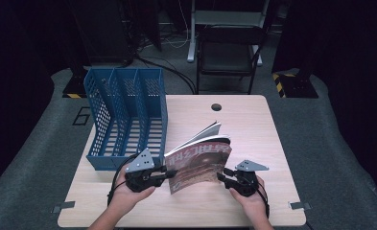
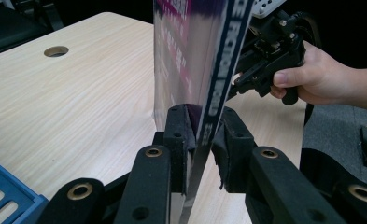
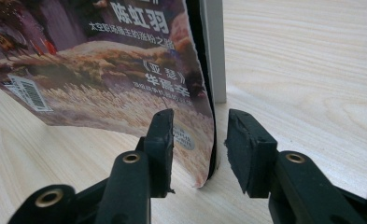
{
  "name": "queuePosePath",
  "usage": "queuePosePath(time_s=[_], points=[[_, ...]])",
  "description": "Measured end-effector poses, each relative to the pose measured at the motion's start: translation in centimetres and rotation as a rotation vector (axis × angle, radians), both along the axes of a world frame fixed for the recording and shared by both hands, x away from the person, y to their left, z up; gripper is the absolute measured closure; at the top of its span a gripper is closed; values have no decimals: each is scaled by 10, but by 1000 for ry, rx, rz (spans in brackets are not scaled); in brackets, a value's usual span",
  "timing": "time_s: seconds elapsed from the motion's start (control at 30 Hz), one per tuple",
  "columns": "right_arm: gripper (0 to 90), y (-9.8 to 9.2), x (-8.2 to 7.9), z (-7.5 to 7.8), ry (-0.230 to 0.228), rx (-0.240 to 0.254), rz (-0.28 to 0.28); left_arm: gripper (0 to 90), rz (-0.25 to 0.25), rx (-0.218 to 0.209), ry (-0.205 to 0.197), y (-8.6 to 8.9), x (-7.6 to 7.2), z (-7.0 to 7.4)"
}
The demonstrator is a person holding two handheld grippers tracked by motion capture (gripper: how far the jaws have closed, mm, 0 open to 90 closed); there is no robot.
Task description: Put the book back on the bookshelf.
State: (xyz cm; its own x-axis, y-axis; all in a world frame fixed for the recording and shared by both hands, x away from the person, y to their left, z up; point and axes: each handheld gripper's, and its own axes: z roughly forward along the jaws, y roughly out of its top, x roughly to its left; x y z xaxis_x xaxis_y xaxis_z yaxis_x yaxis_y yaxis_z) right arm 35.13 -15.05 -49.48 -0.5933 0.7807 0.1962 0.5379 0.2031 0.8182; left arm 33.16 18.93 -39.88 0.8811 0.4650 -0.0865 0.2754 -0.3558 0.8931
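A magazine (image 1: 200, 165) stands on its lower edge on the wooden table (image 1: 258, 129), leaning back, its pages fanned out at the top. My left gripper (image 1: 171, 171) is at its left edge. In the left gripper view the spine (image 2: 197, 60) runs between the jaws of that gripper (image 2: 203, 135), against the left pad, with a gap at the right pad. My right gripper (image 1: 223, 173) is at the magazine's right edge. The right gripper view has the cover's corner (image 3: 197, 140) between the spread jaws of the right gripper (image 3: 200, 140), neither pad pressing on it.
A blue three-slot file rack (image 1: 123, 115) stands on the table's left side, just behind my left hand. A cable hole (image 1: 217, 107) sits near the far edge. A dark chair (image 1: 229, 52) is beyond the table. Bare wood lies right of the magazine.
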Motion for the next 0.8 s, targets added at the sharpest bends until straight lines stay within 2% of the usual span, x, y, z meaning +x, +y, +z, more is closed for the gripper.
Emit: queuePosePath(time_s=[0.07,0.2,0.27,0.37,0.4,0.5,0.57,0.6,0.67,0.77,0.8], points=[[611,0,0,0,-3,-1,3,731,4,-12,17,-1,1,4],[610,1,0,0,-17,4,12,698,8,-17,22,-5,5,10],[609,1,-1,1,-11,12,10,678,-4,-8,25,-5,6,12],[606,0,0,1,-16,8,9,671,8,19,12,-9,8,18],[606,0,0,1,-13,10,2,669,-1,23,21,-10,8,20],[605,0,0,2,-14,13,12,640,7,13,21,-13,10,24],[605,0,0,2,-17,12,14,639,7,16,32,-14,10,26],[605,0,-1,2,-16,14,14,635,16,26,22,-14,10,28],[605,1,0,2,-17,12,17,633,14,25,38,-15,11,31],[604,1,-1,2,-10,16,12,633,24,35,30,-16,12,34],[604,1,-1,2,-12,14,15,631,24,56,34,-18,13,38]])
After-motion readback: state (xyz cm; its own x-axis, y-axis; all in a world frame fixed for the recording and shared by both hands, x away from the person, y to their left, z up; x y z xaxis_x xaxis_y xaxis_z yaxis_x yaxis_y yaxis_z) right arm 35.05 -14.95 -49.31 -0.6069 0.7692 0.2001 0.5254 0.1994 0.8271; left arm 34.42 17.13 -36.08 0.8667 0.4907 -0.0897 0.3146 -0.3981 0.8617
